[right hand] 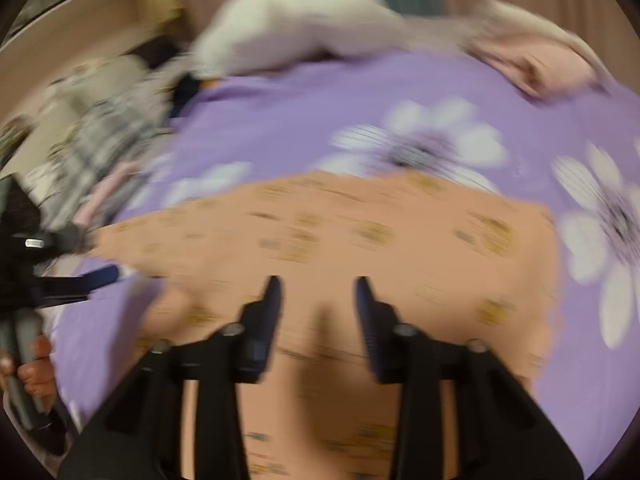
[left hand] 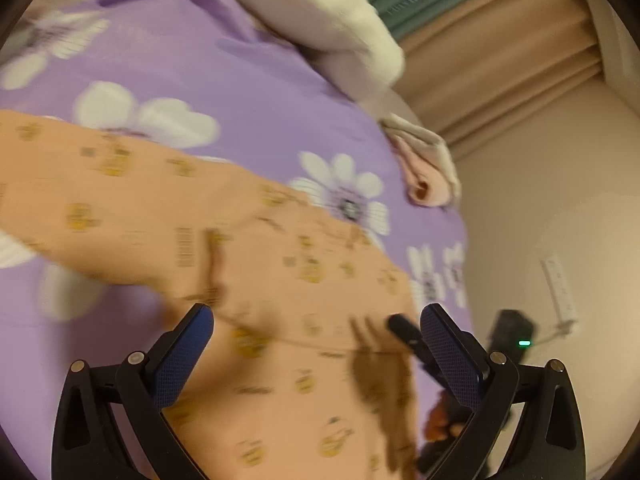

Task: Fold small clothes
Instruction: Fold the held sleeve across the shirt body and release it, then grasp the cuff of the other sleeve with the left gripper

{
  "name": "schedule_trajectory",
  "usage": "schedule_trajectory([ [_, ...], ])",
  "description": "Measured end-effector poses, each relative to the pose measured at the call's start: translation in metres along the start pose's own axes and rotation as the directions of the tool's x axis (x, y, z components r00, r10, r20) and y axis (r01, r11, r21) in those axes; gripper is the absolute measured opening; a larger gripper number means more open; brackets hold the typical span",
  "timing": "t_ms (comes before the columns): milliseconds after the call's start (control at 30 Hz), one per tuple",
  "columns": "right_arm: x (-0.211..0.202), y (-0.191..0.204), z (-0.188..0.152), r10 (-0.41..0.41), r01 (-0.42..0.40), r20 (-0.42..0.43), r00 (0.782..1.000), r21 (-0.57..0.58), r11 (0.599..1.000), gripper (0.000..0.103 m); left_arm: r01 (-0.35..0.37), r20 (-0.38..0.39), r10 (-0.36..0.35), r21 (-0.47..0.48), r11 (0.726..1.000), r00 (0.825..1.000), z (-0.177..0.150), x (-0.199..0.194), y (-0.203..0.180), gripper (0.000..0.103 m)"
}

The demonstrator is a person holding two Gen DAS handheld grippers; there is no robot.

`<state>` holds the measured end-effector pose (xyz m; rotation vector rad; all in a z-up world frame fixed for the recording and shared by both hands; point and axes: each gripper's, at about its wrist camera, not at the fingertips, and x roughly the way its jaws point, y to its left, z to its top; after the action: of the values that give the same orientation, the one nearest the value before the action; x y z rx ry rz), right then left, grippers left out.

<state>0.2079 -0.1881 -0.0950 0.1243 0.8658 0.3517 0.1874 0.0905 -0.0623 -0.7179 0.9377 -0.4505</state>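
Note:
A peach garment with a small yellow print (left hand: 240,248) lies spread on the purple flowered bedspread (left hand: 224,72). It also shows in the right wrist view (right hand: 360,240). My left gripper (left hand: 316,316) is open above the garment, empty. My right gripper (right hand: 318,284) is open above the garment's near part, empty. The right gripper's black fingertip (left hand: 404,332) shows in the left wrist view by the garment's right edge. The left gripper (right hand: 100,276) shows at the left edge of the right wrist view. Both views are blurred.
A white fluffy blanket (left hand: 320,20) and a folded pink cloth (left hand: 428,168) lie at the bed's far edge. A heap of checked and pink clothes (right hand: 92,152) lies at the left. Beige curtains (left hand: 500,60) and a wall (left hand: 540,220) stand beyond the bed.

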Motion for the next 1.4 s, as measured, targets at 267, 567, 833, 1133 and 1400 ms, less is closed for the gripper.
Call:
schedule_trajectory([
  [267, 0.004, -0.07, -0.024, -0.038, 0.037, -0.003, 0.999, 0.213, 0.976, 0.016, -0.049, -0.045, 0.049, -0.002, 0.999, 0.998, -0.002, 0.051, 0.005, 0.087],
  [567, -0.008, -0.092, -0.041, -0.037, 0.037, -0.008, 0.999, 0.27, 0.962, 0.015, -0.046, -0.023, 0.043, -0.103, 0.994, 0.999, -0.006, 0.027, 0.049, 0.068],
  [833, -0.046, -0.063, -0.042, 0.032, -0.048, 0.077, 0.997, 0.22, 0.974, 0.03, -0.063, 0.22, 0.14, -0.322, 0.945, 0.965, 0.006, -0.102, 0.144, 0.086],
  [1133, -0.059, -0.032, -0.05, 0.074, -0.091, 0.09, 0.993, 0.191, 0.977, 0.035, 0.012, 0.382, 0.24, -0.551, 0.834, 0.893, 0.013, -0.179, 0.249, 0.086],
  [1400, -0.057, -0.016, -0.052, 0.069, -0.083, 0.077, 0.995, 0.196, 0.977, 0.035, 0.031, 0.404, 0.247, -0.57, 0.821, 0.881, 0.042, -0.174, 0.273, 0.086],
])
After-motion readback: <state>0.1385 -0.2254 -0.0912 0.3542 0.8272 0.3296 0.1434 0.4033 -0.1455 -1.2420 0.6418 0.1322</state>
